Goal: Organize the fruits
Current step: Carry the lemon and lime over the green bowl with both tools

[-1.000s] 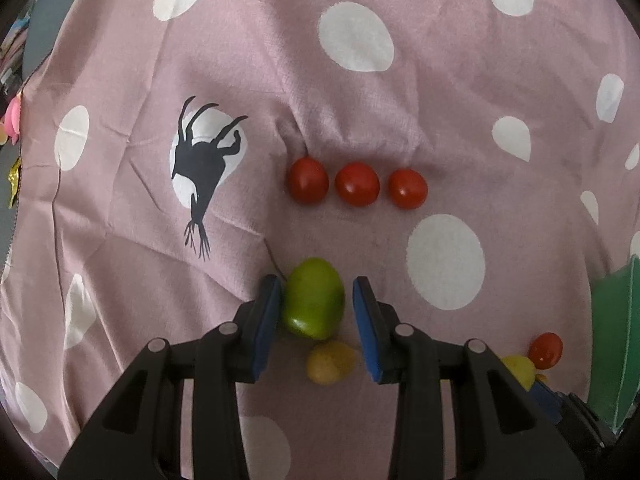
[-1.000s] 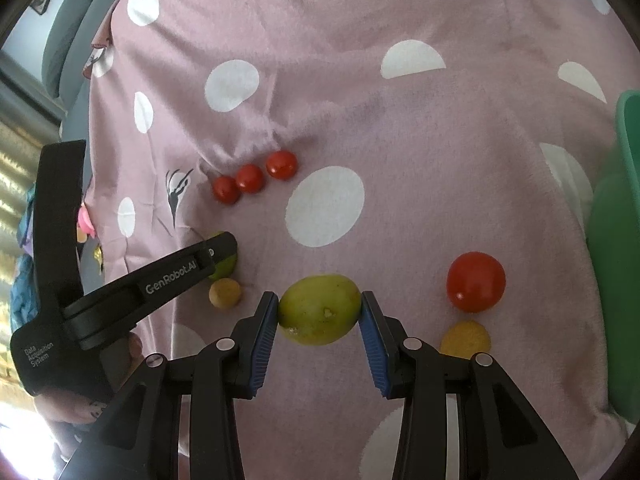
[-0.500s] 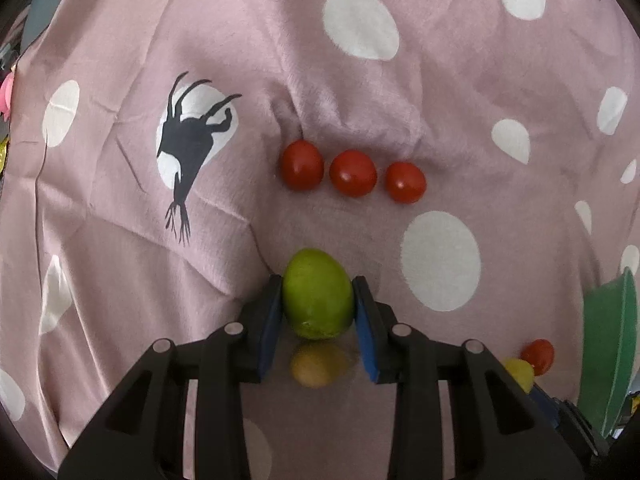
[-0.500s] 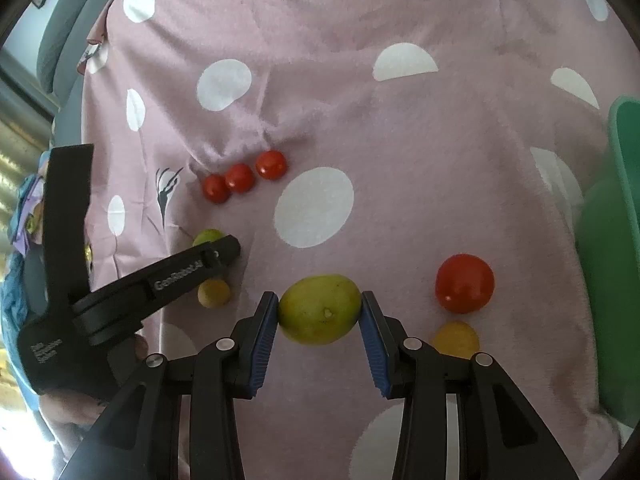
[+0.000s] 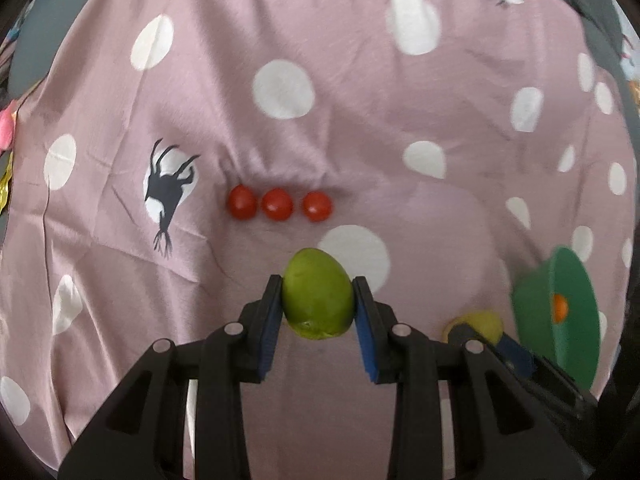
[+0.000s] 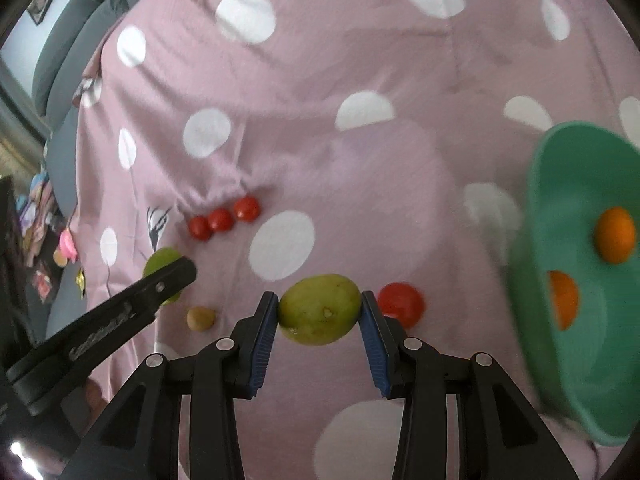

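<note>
Green mango (image 5: 318, 294) clamped in left gripper (image 5: 318, 300) — yellow-green mango (image 6: 319, 309) clamped in right gripper (image 6: 319, 312).

Soft daylight, blurred fisheye edges

You have a mauve cloth (image 5: 360, 140) with white dots spread over the surface in front of you, wrinkled near its middle. Three small red tomatoes (image 5: 279, 205) lie on it in a row. Nearer you lie a larger red tomato (image 6: 401, 305) and a small brownish fruit (image 6: 201, 319), well apart. A green bowl (image 6: 576, 380) sits at the right.
</note>
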`<state>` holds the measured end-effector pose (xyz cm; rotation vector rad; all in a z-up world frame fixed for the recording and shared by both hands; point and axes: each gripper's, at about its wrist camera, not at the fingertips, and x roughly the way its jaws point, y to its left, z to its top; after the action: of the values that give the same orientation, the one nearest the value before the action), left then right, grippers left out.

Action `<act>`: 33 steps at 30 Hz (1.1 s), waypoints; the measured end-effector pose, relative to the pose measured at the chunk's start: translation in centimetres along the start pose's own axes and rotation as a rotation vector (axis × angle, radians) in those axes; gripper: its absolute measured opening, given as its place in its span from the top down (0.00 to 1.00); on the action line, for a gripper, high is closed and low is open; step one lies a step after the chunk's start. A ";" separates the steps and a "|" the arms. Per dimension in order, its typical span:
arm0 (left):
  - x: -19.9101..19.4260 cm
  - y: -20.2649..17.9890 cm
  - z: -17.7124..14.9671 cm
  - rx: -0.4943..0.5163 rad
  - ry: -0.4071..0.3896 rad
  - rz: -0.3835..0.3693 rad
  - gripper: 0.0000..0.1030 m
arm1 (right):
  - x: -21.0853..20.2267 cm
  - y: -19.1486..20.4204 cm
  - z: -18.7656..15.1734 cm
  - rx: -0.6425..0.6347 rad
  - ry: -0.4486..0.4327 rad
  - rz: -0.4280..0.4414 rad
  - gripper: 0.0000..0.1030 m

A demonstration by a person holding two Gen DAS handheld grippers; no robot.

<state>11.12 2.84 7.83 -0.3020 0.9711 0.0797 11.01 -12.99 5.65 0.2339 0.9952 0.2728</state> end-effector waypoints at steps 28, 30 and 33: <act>-2.9 -13.2 -3.5 0.306 -0.006 -0.279 0.67 | -9.2 -9.8 0.2 0.237 -0.248 -0.194 0.58; -2.8 -14.0 -3.7 0.325 -0.002 -0.283 0.67 | -9.5 -10.5 0.0 0.260 -0.253 -0.203 0.58; -2.7 -15.4 -4.1 0.364 -0.002 -0.280 0.67 | -9.9 -11.8 -0.3 0.291 -0.263 -0.224 0.58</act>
<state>9.46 -12.83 11.21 -0.0996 0.9133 -0.3491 7.05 -27.33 9.63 0.4085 0.7888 -0.1073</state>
